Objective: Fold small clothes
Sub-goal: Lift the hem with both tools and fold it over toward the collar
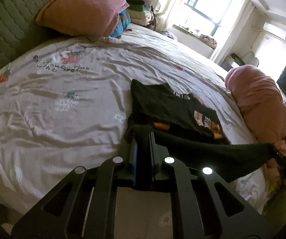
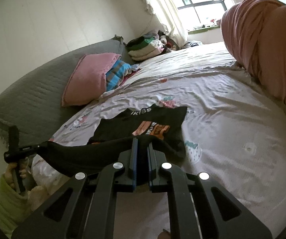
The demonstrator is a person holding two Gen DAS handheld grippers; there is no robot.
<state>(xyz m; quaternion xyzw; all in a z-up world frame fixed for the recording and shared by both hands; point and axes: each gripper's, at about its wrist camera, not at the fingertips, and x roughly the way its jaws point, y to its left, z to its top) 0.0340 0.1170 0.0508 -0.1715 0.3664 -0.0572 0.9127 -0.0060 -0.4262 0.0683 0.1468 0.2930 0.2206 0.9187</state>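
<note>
Black t-shirt with an orange and pink print lay on the strawberry-print bedsheet, just ahead of both sets of fingers. Near hem was lifted off the sheet and stretched taut between the two grippers. Left gripper had its fingers pressed together on one corner of the hem, black cloth bunched over the fingertips. Right gripper likewise clamped tight on the other corner, fabric draped across its tips. In the left wrist view the hem ran off rightward from the fingers to the other gripper at the frame edge; in the right wrist view it ran leftward to the other gripper, held by a hand. Rest of the shirt rested flat beyond the fingers, print face up. Pink pillow sat well beyond the fingers against a grey headboard cover. Rolled pink quilt lay to the right of the right fingers. Pile of folded clothes far ahead, near the window.
</note>
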